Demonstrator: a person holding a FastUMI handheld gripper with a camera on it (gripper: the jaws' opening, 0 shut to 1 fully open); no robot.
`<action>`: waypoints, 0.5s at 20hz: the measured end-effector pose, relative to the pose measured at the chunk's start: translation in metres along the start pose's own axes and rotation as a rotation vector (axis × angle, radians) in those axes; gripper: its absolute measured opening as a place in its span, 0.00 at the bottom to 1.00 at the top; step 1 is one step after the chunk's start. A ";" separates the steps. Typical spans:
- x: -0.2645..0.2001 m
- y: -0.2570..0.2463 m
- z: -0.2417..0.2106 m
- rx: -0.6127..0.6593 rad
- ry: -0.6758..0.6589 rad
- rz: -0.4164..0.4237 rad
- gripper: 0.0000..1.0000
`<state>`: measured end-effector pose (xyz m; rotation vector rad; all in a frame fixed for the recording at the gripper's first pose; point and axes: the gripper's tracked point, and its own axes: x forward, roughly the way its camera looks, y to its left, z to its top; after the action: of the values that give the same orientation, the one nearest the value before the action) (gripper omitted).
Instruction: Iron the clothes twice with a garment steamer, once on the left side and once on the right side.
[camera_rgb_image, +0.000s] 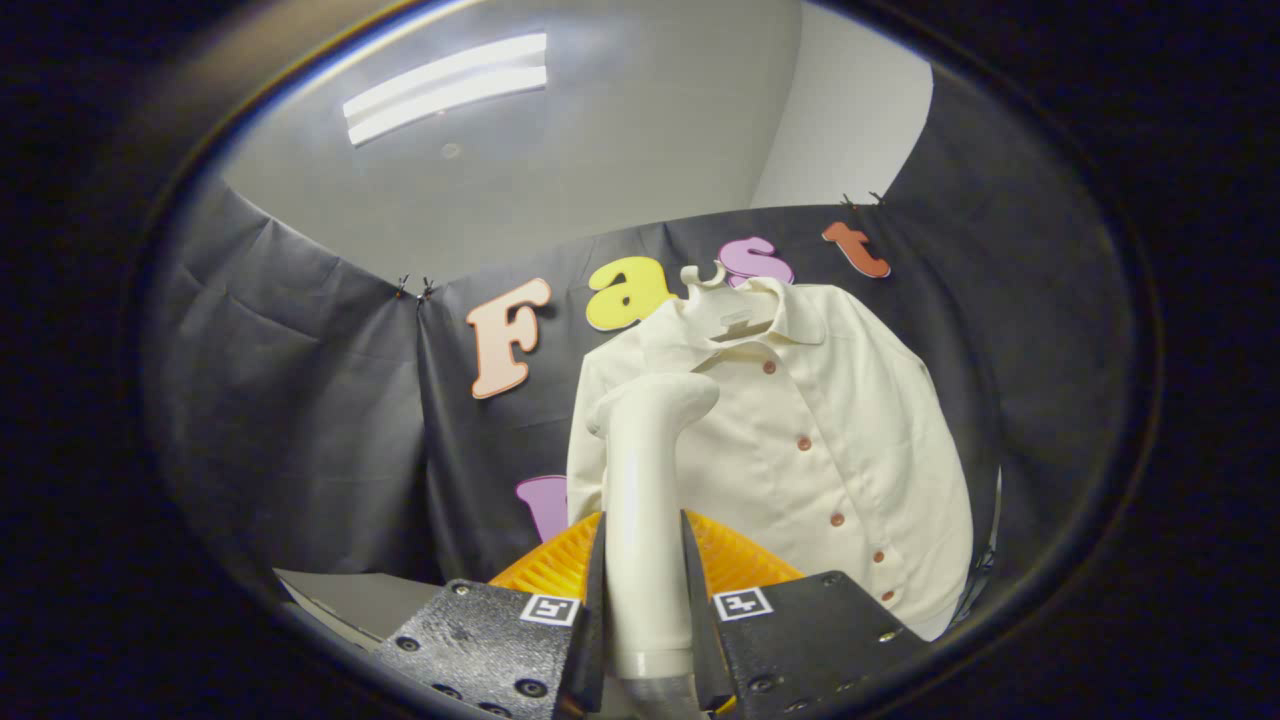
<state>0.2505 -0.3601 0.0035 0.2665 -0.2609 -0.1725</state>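
Gripper (645, 560) clamped on cream plastic garment steamer (645, 470) handle; head near cream button-up shirt (820, 450) on hanger, contact unclear.

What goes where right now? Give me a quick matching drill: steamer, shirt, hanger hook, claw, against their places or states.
Things:
1. garment steamer
2. shirt
3. hanger hook
4. claw

Places or states:
A. hanging buttoned on the booth wall
B. clamped upright between the fingers
C. shut on the handle
D. poking out above the collar

Pairs: 1-B, 2-A, 3-D, 4-C
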 end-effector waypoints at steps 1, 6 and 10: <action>0.007 -0.008 0.000 0.017 0.002 -0.010 0.34; 0.031 -0.030 -0.014 0.052 0.019 -0.022 0.34; 0.028 -0.034 -0.032 0.072 0.047 -0.003 0.34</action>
<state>0.2813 -0.3908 -0.0292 0.3414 -0.2206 -0.1597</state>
